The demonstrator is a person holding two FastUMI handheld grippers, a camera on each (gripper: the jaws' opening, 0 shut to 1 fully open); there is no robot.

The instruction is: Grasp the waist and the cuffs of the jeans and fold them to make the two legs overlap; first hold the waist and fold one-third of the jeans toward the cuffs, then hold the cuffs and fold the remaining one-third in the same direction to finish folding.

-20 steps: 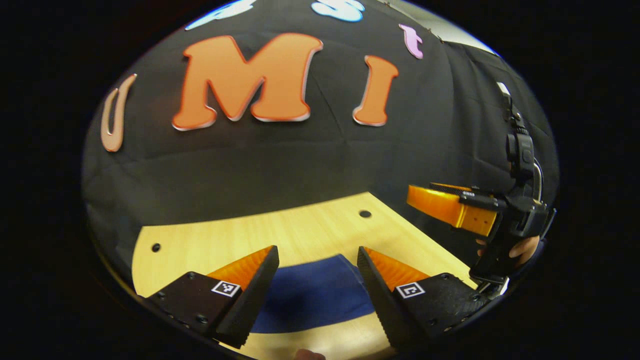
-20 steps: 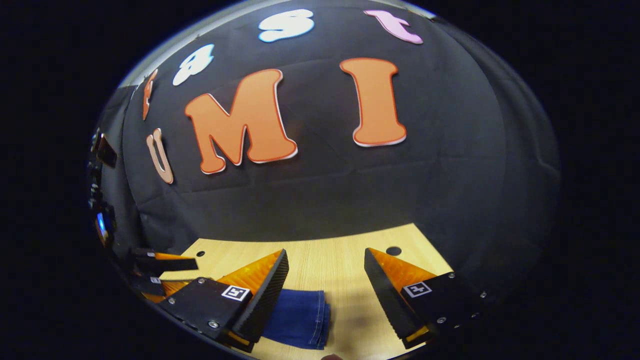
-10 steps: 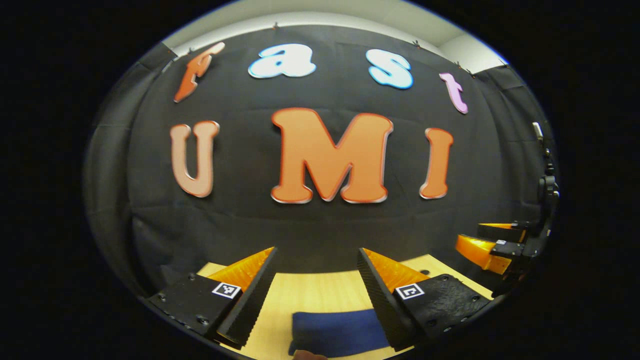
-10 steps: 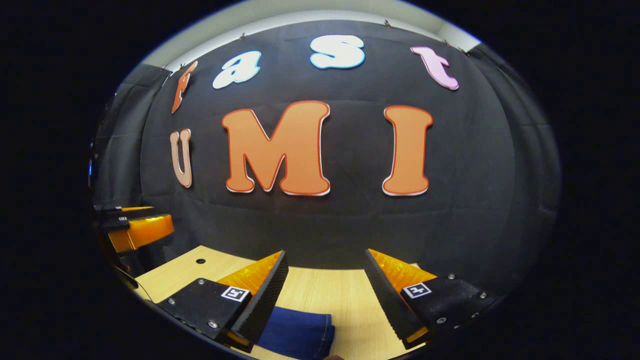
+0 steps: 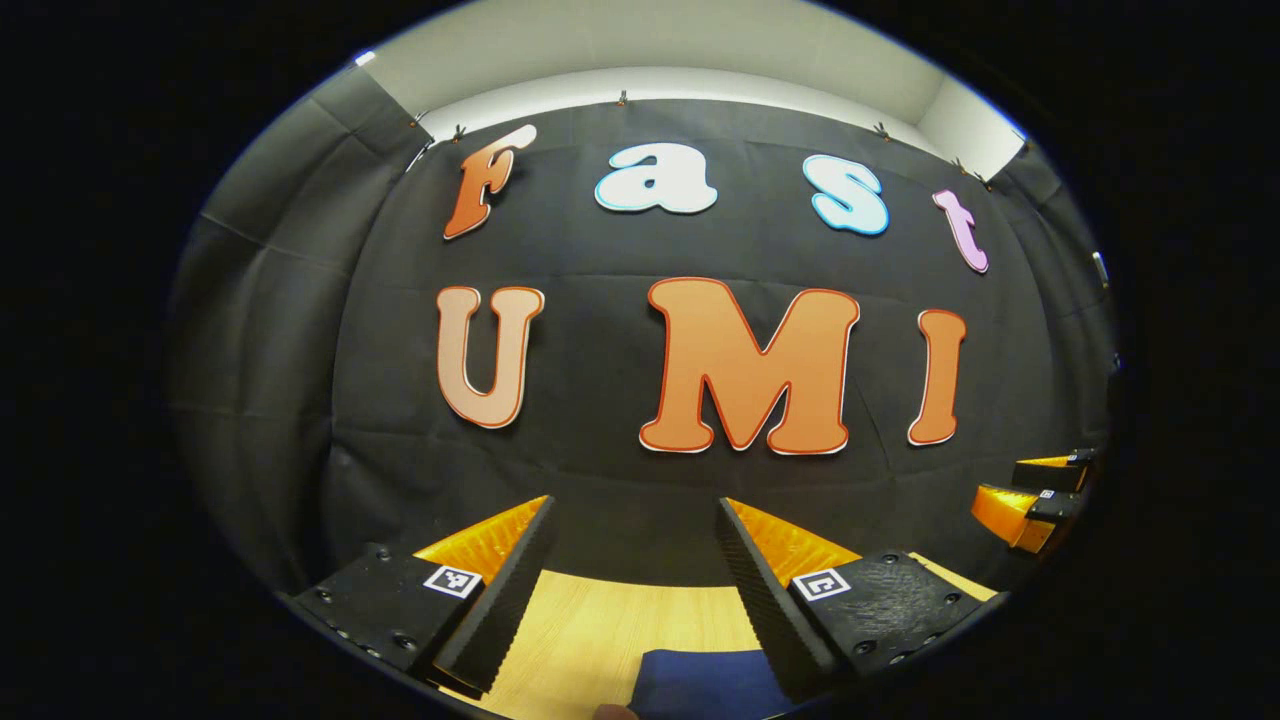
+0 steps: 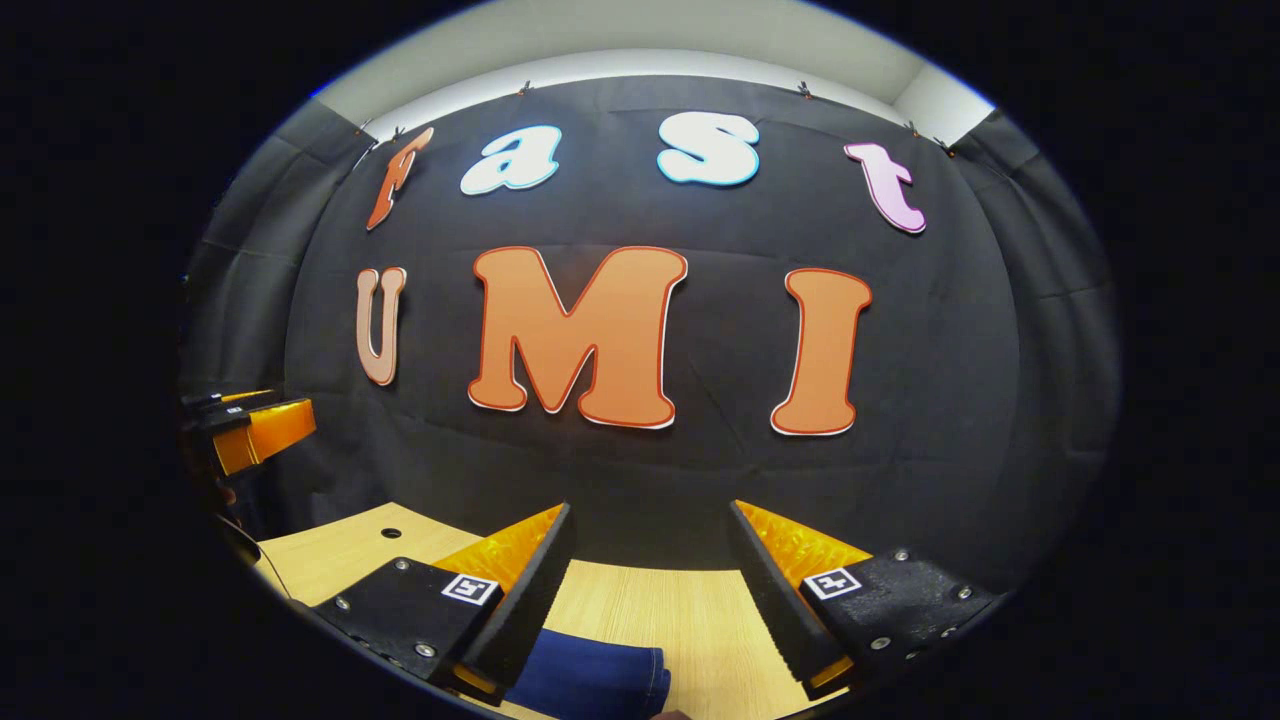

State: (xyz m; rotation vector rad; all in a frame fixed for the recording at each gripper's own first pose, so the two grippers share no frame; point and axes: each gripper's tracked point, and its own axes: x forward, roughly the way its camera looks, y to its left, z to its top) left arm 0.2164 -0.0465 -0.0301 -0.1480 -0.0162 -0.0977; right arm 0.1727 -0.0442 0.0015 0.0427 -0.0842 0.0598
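Note:
The folded blue jeans (image 5: 705, 682) lie on the wooden table (image 5: 600, 630), low in the left gripper view, just below my left gripper (image 5: 635, 515). That gripper is open, raised above the table, with nothing between its fingers. In the right gripper view the jeans (image 6: 600, 680) peek out beside the left finger, and my right gripper (image 6: 650, 520) is open and empty too. Far right in the left gripper view is the right gripper (image 5: 1035, 490); far left in the right gripper view is the left gripper (image 6: 245, 425).
The table (image 6: 640, 620) ends at the black cloth wall behind it. A small round hole (image 6: 390, 533) sits in the tabletop near its back left part. A pale wall shows above the cloth.
Both grippers have lifted and tilted up away from the jeans, which slid toward the bottom of both views. More of the back wall has come into sight. Both stayed open.

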